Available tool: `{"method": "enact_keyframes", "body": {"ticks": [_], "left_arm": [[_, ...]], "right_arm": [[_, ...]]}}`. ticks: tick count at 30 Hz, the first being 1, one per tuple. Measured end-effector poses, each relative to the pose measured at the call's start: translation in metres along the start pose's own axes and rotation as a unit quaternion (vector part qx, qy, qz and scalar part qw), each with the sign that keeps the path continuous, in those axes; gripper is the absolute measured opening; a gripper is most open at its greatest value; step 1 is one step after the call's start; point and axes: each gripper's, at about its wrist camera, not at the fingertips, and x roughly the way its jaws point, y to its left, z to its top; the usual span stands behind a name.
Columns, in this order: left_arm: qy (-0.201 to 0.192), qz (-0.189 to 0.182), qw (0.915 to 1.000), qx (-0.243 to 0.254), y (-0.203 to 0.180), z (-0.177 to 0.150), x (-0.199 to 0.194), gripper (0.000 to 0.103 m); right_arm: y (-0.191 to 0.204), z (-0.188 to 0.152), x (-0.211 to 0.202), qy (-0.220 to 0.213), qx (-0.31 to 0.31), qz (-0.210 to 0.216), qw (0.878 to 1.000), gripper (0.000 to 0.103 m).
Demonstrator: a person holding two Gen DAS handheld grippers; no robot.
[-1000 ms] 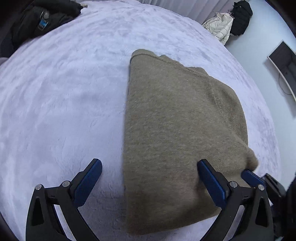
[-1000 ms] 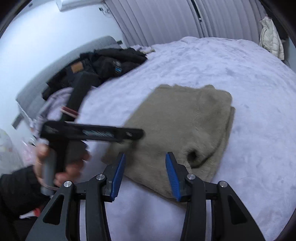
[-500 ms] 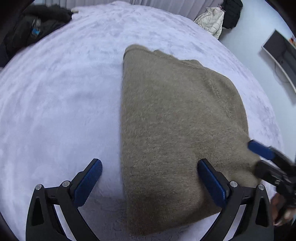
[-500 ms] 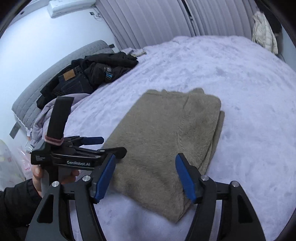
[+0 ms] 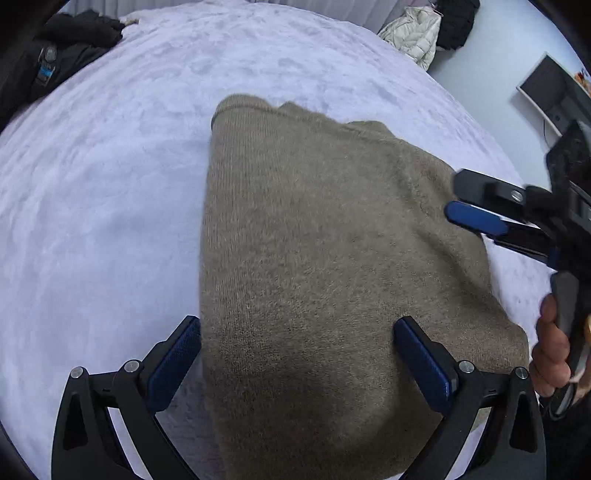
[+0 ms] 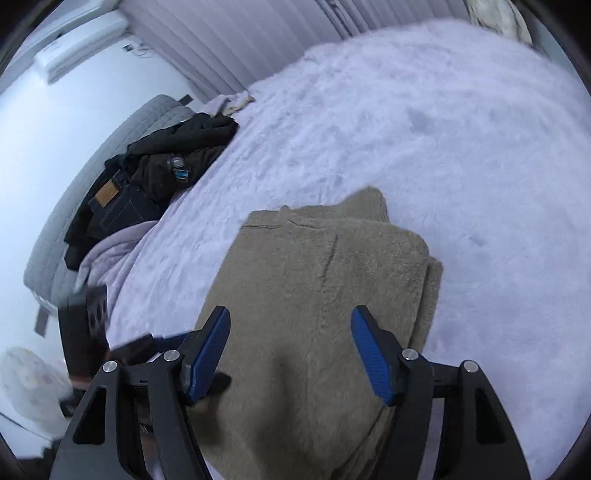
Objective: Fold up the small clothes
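Observation:
A folded olive-brown knit sweater [image 5: 332,266] lies on the pale lilac fleece bed cover [image 5: 92,206]; it also shows in the right wrist view [image 6: 325,295]. My left gripper [image 5: 295,365] is open and empty, its blue pads straddling the sweater's near end just above it. My right gripper [image 6: 291,354] is open and empty above the sweater's other near edge. The right gripper also shows at the right edge of the left wrist view [image 5: 476,206], over the sweater's right side, held by a hand.
A pile of dark clothes [image 6: 155,177] lies at the bed's far left by a grey headboard. A lilac garment [image 6: 110,251] lies beside it. A cream jacket [image 5: 410,33] hangs beyond the bed. A monitor [image 5: 550,96] stands at the right.
Both grippers have moved forward and lower over the sweater. The right gripper has swung up along the sweater's right side. The sweater lies as before.

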Motion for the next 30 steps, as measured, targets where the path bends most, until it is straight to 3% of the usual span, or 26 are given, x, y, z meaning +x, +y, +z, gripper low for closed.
{"method": "enact_keyframes", "body": {"ticks": [3, 5, 7, 9, 11, 15, 17, 20, 23, 26, 30], "left_arm": [[0.0, -0.033, 0.9988, -0.035, 0.014, -0.005, 0.002, 0.103], [0.006, -0.022, 0.9994, -0.026, 0.012, -0.003, -0.003, 0.103], [-0.016, -0.005, 0.9998, -0.013, 0.007, 0.009, -0.02, 0.103], [-0.056, 0.013, 0.9984, 0.002, 0.0, 0.032, -0.04, 0.103], [-0.07, 0.042, 0.9967, -0.005, 0.001, 0.06, -0.042, 0.103], [-0.004, 0.108, 0.993, -0.046, 0.019, 0.094, 0.01, 0.103], [0.038, 0.116, 0.9908, -0.058, 0.028, 0.081, 0.038, 0.103], [0.013, 0.09, 0.9933, -0.072, 0.035, 0.061, 0.027, 0.103], [-0.009, 0.071, 0.9943, -0.079, 0.039, 0.035, 0.002, 0.103], [-0.021, 0.064, 0.9957, -0.064, 0.032, 0.008, -0.013, 0.103], [-0.048, 0.09, 0.9946, -0.02, 0.016, -0.029, -0.026, 0.103]], "right_arm": [[-0.035, 0.02, 0.03, 0.022, 0.054, 0.007, 0.998, 0.063], [-0.046, 0.03, 0.03, 0.008, 0.07, 0.005, 0.998, 0.059], [-0.045, 0.038, 0.021, -0.006, 0.074, -0.038, 0.997, 0.061], [-0.028, 0.04, 0.012, -0.017, 0.036, -0.085, 0.996, 0.063], [-0.001, 0.037, 0.007, -0.015, -0.019, -0.113, 0.993, 0.067], [0.038, 0.029, 0.018, 0.001, -0.11, -0.201, 0.973, 0.07], [0.039, 0.02, 0.031, 0.031, -0.126, -0.209, 0.969, 0.07], [0.037, -0.007, 0.046, 0.064, -0.147, -0.221, 0.962, 0.07], [0.052, -0.041, 0.03, 0.025, -0.199, -0.257, 0.945, 0.071], [0.058, -0.073, 0.003, -0.002, -0.2, -0.261, 0.945, 0.075], [0.059, -0.118, -0.016, -0.025, -0.205, -0.271, 0.94, 0.076]]}}
